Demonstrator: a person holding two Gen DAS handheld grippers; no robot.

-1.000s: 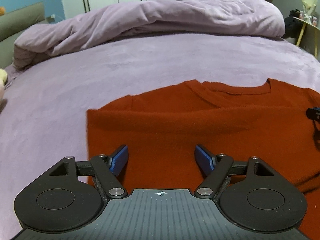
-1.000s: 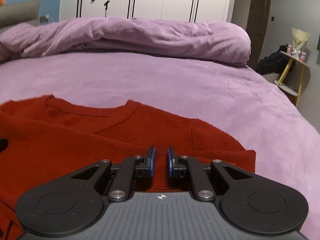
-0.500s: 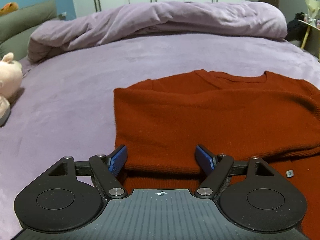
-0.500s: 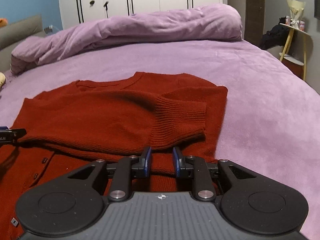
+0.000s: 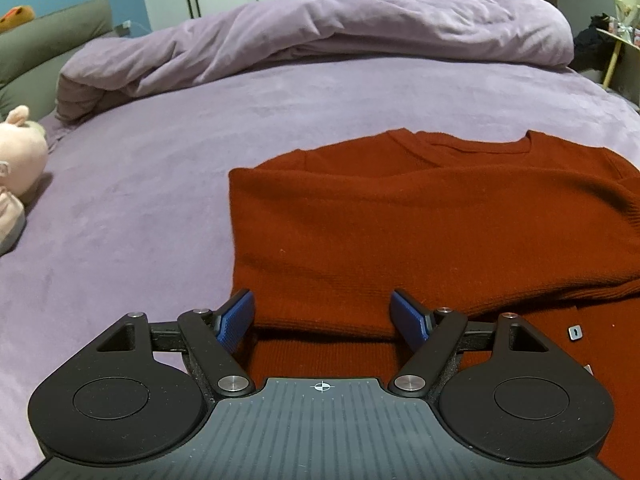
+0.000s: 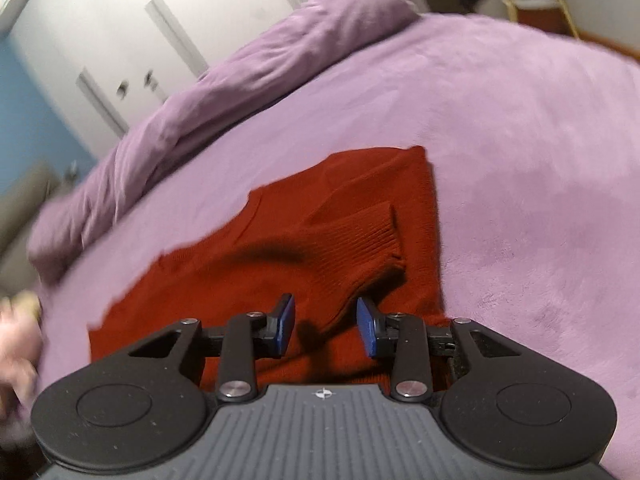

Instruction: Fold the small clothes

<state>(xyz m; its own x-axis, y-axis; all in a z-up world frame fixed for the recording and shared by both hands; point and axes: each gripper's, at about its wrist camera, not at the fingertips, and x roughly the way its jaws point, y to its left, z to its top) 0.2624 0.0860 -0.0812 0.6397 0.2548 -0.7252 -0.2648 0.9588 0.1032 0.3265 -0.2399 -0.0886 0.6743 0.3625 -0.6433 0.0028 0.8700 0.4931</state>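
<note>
A rust-red knitted cardigan [image 5: 420, 216] lies flat on the purple bed, its sleeves folded in across the body. My left gripper [image 5: 322, 314] hovers open over the cardigan's near left part, nothing between its blue pads. In the tilted, blurred right wrist view the same cardigan [image 6: 280, 248] shows a ribbed sleeve cuff [image 6: 368, 236] lying on its body. My right gripper [image 6: 326, 326] sits just short of that cuff with its jaws opening; the pads press on nothing.
The purple bedsheet [image 5: 168, 184] spreads wide to the left and beyond the cardigan. A bunched purple duvet [image 5: 320, 36] lies along the far side. A pale plush toy [image 5: 16, 168] rests at the left edge. White wardrobe doors [image 6: 160, 36] stand behind.
The sleeves now lie folded over the cardigan's body. My right gripper rolled, pulled back from the cuff and widened its jaws. My left gripper drew back toward the near left part, still open.
</note>
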